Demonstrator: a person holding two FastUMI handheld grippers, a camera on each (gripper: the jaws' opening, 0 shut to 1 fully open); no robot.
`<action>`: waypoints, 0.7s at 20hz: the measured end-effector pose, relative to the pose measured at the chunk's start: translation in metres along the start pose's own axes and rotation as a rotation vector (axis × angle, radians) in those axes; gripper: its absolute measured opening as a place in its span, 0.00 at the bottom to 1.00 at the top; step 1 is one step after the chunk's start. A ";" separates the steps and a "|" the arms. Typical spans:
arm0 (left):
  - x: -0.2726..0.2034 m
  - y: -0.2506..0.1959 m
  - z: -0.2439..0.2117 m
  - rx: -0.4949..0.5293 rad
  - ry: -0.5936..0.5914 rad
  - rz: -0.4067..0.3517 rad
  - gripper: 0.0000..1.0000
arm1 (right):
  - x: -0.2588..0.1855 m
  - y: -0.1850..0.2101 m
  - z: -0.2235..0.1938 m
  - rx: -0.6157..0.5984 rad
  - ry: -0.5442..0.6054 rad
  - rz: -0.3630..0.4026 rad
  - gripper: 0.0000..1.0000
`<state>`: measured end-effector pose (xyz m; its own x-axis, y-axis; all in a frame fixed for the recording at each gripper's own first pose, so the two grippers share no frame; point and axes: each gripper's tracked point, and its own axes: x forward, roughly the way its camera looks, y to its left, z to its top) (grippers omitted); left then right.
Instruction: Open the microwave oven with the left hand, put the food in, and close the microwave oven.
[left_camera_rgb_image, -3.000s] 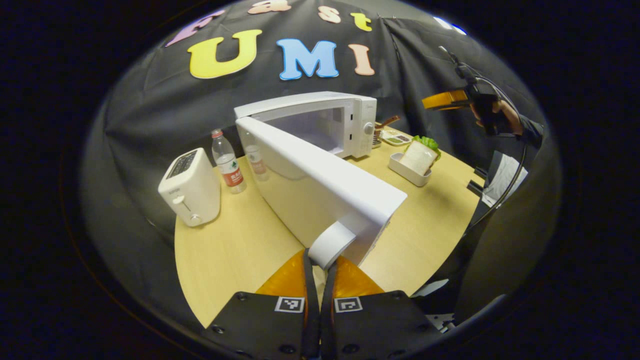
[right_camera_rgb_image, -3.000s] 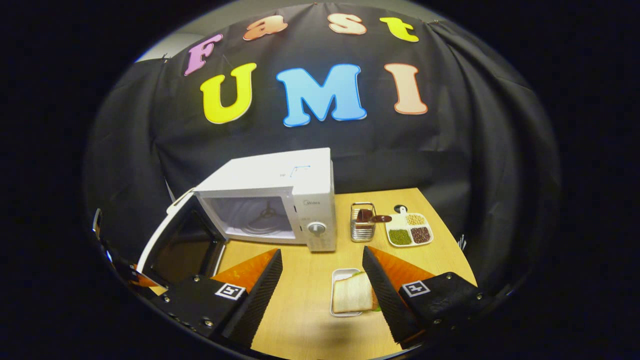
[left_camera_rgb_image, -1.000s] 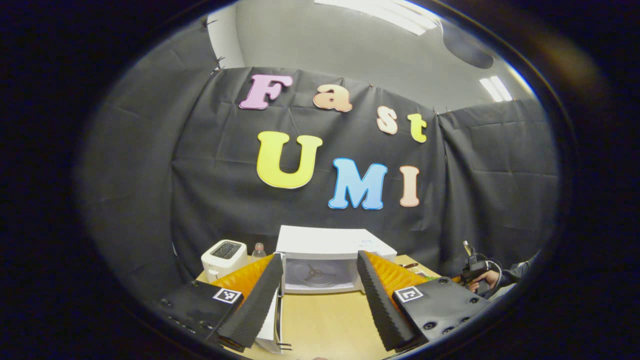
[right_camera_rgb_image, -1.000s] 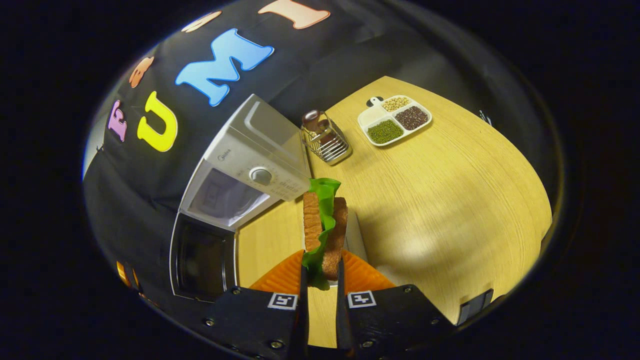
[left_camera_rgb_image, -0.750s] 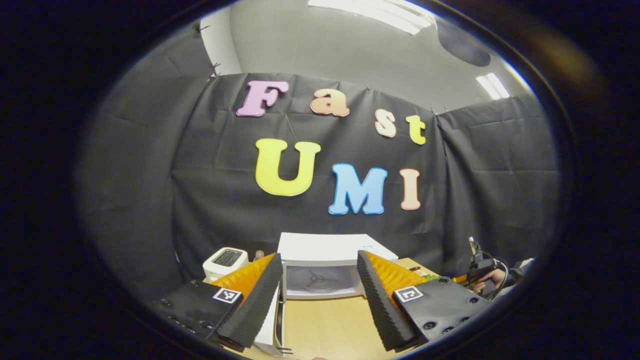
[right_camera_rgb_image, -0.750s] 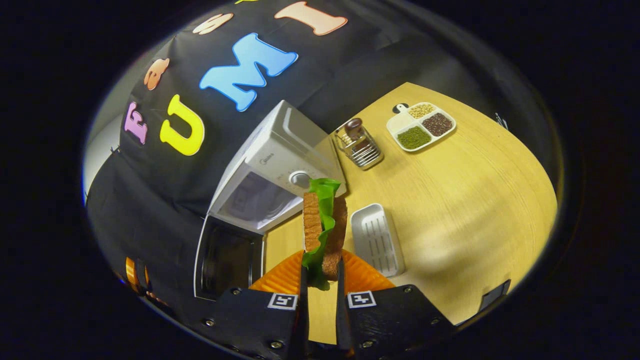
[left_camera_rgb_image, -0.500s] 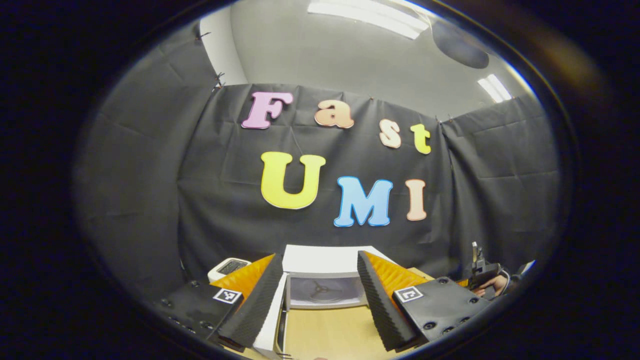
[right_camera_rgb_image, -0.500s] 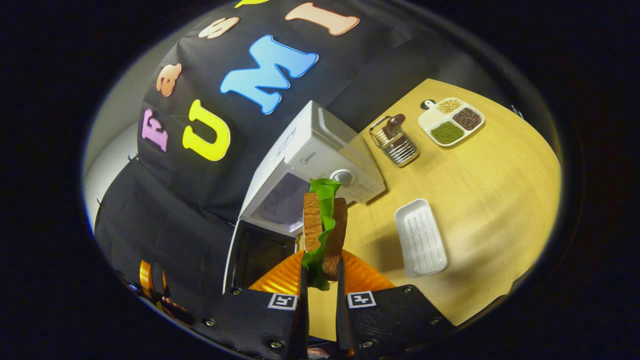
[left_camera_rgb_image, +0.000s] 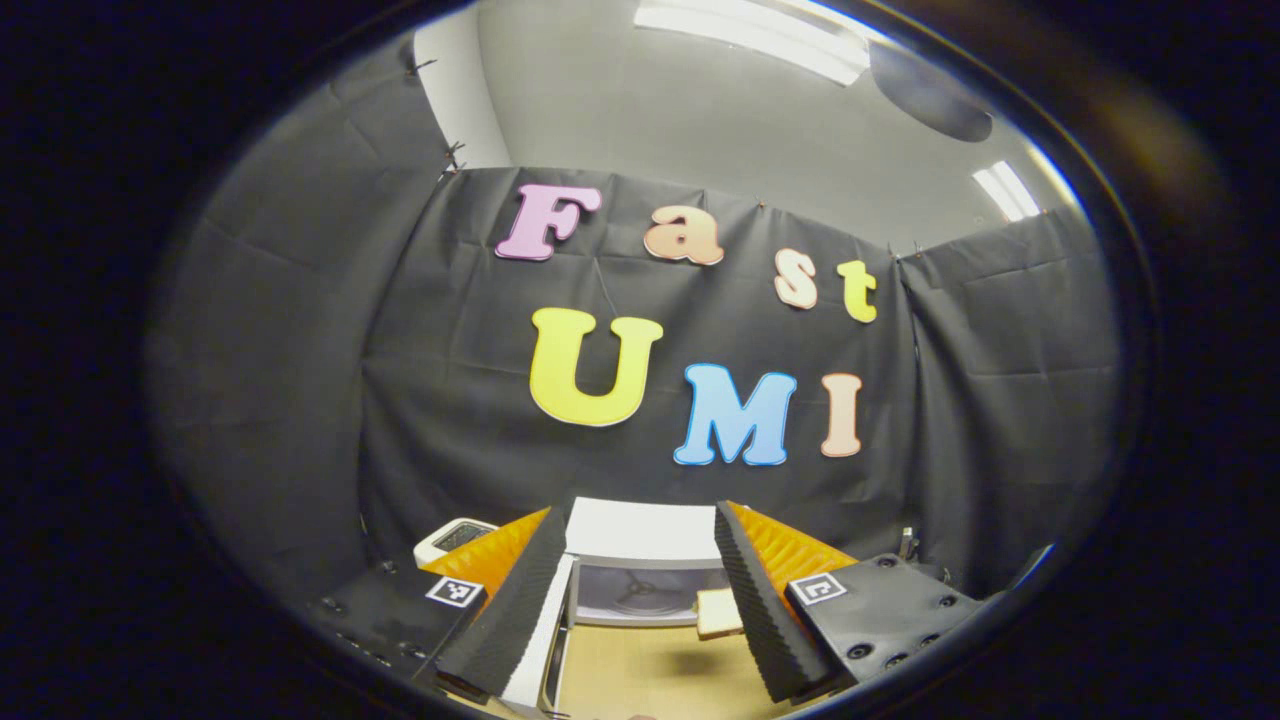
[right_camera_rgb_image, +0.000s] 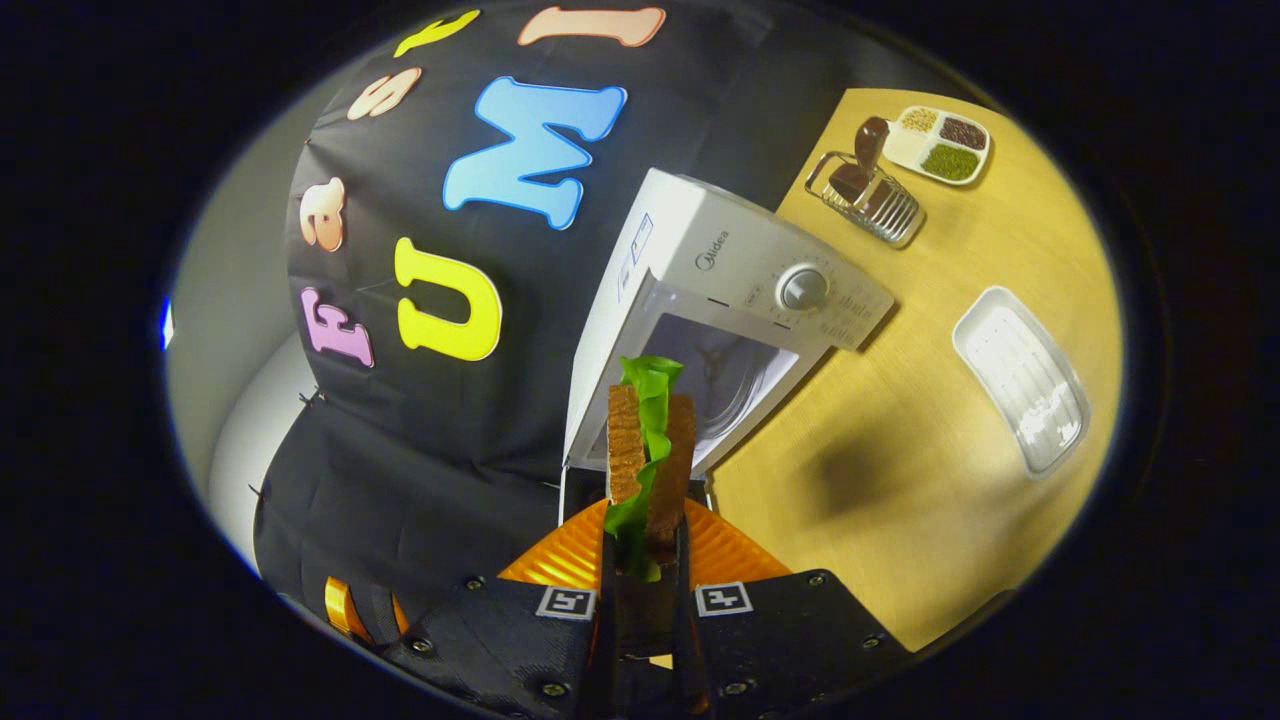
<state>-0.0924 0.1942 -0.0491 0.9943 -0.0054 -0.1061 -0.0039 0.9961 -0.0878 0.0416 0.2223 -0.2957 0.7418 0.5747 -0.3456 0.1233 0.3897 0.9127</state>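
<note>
The white microwave (right_camera_rgb_image: 740, 290) stands with its door swung open, and the cavity (right_camera_rgb_image: 725, 370) with its turntable is exposed. My right gripper (right_camera_rgb_image: 645, 530) is shut on the sandwich (right_camera_rgb_image: 648, 440), two bread slices with green lettuce, held on edge just in front of the cavity's mouth. In the left gripper view the microwave (left_camera_rgb_image: 640, 525) lies straight ahead between the fingers, the door's edge (left_camera_rgb_image: 535, 640) at lower left. The sandwich (left_camera_rgb_image: 718, 612) hangs before the opening. My left gripper (left_camera_rgb_image: 636, 512) is open and holds nothing, back from the microwave.
An empty white tray (right_camera_rgb_image: 1020, 375) lies on the wooden table (right_camera_rgb_image: 900, 480) to the right of the microwave. A wire rack (right_camera_rgb_image: 870, 195) and a sectioned plate of beans (right_camera_rgb_image: 940, 135) sit further back. A toaster (left_camera_rgb_image: 455, 535) stands left of the microwave.
My right gripper has carried the sandwich away from the tray and across to the front of the open cavity. The sandwich has come into the left gripper view. The left gripper stays open.
</note>
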 end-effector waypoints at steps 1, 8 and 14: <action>-0.002 0.001 -0.001 0.006 0.004 0.002 0.92 | 0.010 0.001 -0.002 0.032 -0.022 0.010 0.22; -0.007 0.019 -0.006 0.017 0.018 0.042 0.92 | 0.083 -0.009 0.001 0.166 -0.179 0.000 0.22; -0.006 0.041 -0.004 0.025 0.024 0.081 0.92 | 0.143 -0.020 0.019 0.185 -0.261 -0.040 0.22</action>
<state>-0.0987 0.2345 -0.0561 0.9881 0.0733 -0.1352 -0.0810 0.9953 -0.0528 0.1577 0.2826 -0.3589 0.8751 0.3478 -0.3364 0.2559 0.2572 0.9318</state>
